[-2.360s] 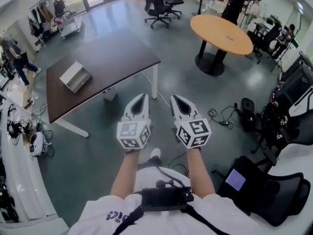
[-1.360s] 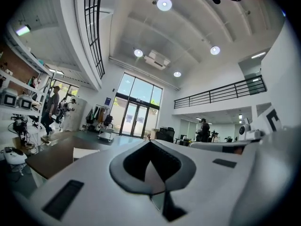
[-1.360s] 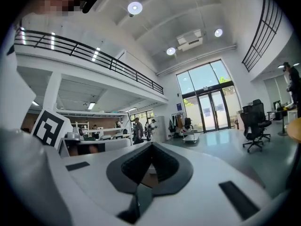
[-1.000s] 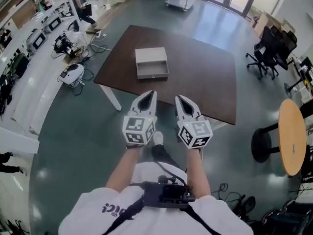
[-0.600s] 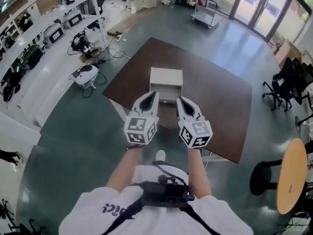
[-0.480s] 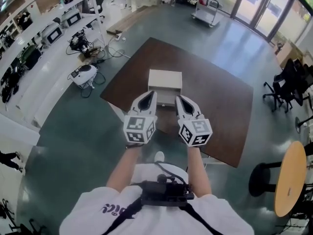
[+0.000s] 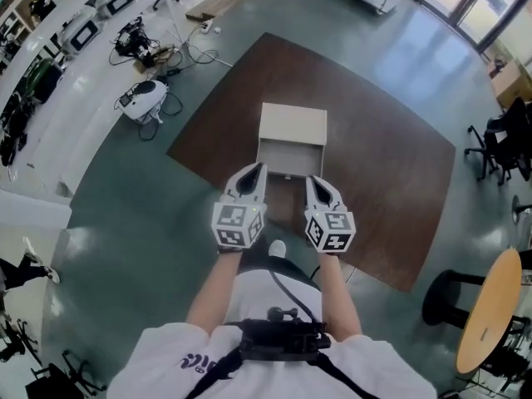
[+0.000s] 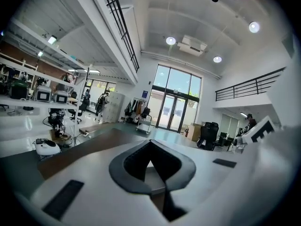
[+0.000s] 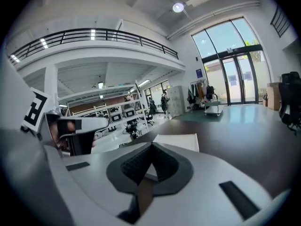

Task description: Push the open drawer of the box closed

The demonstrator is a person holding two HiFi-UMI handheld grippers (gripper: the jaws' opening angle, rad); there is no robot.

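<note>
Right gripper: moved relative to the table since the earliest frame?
Yes. The right gripper went from over the floor to the near edge of the table, facing the open drawer.

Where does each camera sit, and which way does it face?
Head view: on the head, steeply down; table, box, arms, left tongs, right tongs.
Left gripper view: on left tongs, along shut jaws, toward glass doors.
Right gripper view: on right tongs, toward the box.
Shared: the box, in head view and right gripper view.
</note>
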